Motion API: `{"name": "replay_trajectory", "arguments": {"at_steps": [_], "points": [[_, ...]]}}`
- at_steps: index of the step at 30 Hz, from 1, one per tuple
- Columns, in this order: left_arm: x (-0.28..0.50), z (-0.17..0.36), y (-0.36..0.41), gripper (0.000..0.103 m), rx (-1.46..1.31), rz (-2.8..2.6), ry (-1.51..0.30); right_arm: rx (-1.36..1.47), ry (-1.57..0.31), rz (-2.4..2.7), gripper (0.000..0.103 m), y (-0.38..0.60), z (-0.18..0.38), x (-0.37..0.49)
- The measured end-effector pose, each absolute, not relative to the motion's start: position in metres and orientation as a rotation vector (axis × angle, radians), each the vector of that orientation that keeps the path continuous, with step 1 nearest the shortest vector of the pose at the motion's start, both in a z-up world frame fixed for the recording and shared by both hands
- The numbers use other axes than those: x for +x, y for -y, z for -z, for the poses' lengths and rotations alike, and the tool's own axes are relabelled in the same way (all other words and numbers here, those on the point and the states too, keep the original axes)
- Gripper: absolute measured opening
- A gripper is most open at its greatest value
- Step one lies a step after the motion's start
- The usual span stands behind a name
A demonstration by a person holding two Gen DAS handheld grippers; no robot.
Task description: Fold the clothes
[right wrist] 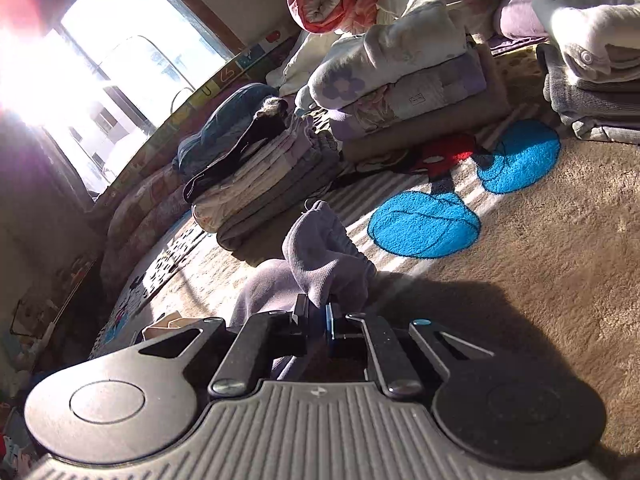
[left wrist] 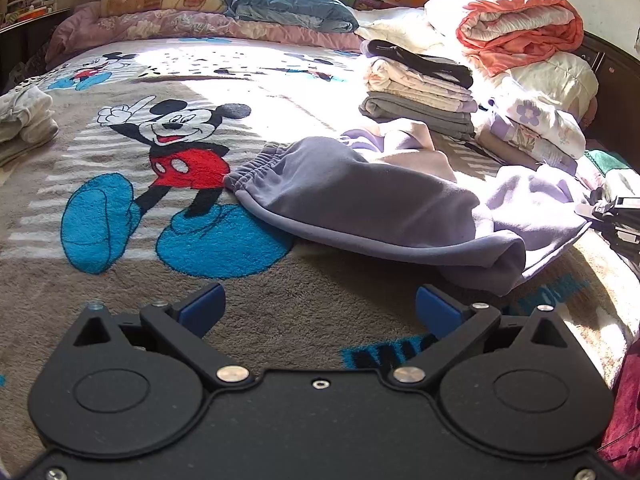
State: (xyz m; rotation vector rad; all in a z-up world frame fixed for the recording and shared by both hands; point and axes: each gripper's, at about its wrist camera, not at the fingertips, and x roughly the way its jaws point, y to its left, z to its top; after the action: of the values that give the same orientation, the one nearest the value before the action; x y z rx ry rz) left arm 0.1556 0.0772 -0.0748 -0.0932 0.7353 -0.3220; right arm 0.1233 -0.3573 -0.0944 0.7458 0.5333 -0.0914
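Observation:
Lavender-grey sweatpants lie across a cartoon-mouse blanket, elastic waistband toward the left, a fold hanging at the right. My left gripper is open just in front of the pants' near edge, blue pads wide apart and holding nothing. In the right wrist view, my right gripper is shut on a bunched cuff of the sweatpants, lifted a little above the blanket. The right gripper also shows at the right edge of the left wrist view, beside the pants' far end.
A stack of folded clothes with a black item on top sits behind the pants. Rolled quilts and a floral bundle fill the right; pillows line the back. Folded pale garments lie at the left edge. A window glares brightly.

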Motion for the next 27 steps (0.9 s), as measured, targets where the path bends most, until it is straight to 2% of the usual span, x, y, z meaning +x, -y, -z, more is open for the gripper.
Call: {"name": "replay_trajectory", "arguments": {"at_steps": [3, 5, 7, 11, 13, 14, 15, 22, 27], "points": [[0.158, 0.076, -0.077, 0.102, -0.105, 0.322, -0.742, 0.779, -0.593, 0.132, 0.011, 0.361, 0.115, 0.116], [0.159, 0.077, -0.077, 0.102, -0.118, 0.325, -0.745, 0.802, -0.607, 0.156, 0.025, 0.364, 0.126, 0.109], [0.160, 0.077, -0.077, 0.102, -0.138, 0.329, -0.748, 0.826, -0.600, 0.163, 0.033, 0.367, 0.133, 0.101], [0.167, 0.078, -0.079, 0.102, -0.221, 0.337, -0.764, 0.830, -0.571, 0.171, 0.034, 0.370, 0.135, 0.089], [0.172, 0.079, -0.082, 0.102, -0.289, 0.343, -0.771, 0.788, -0.548, 0.172, 0.041, 0.367, 0.130, 0.083], [0.176, 0.081, -0.084, 0.102, -0.343, 0.346, -0.776, 0.759, -0.532, 0.169, 0.047, 0.365, 0.126, 0.081], [0.180, 0.083, -0.086, 0.102, -0.385, 0.341, -0.781, 0.727, -0.516, 0.166, 0.048, 0.362, 0.122, 0.078], [0.202, 0.098, -0.090, 0.102, -0.602, 0.288, -0.789, 0.378, -0.409, 0.019, 0.048, 0.312, 0.082, 0.063], [0.206, 0.093, -0.105, 0.102, -0.708, 0.197, -0.760, -0.046, -0.366, -0.254, 0.052, 0.211, 0.046, 0.071]]}}
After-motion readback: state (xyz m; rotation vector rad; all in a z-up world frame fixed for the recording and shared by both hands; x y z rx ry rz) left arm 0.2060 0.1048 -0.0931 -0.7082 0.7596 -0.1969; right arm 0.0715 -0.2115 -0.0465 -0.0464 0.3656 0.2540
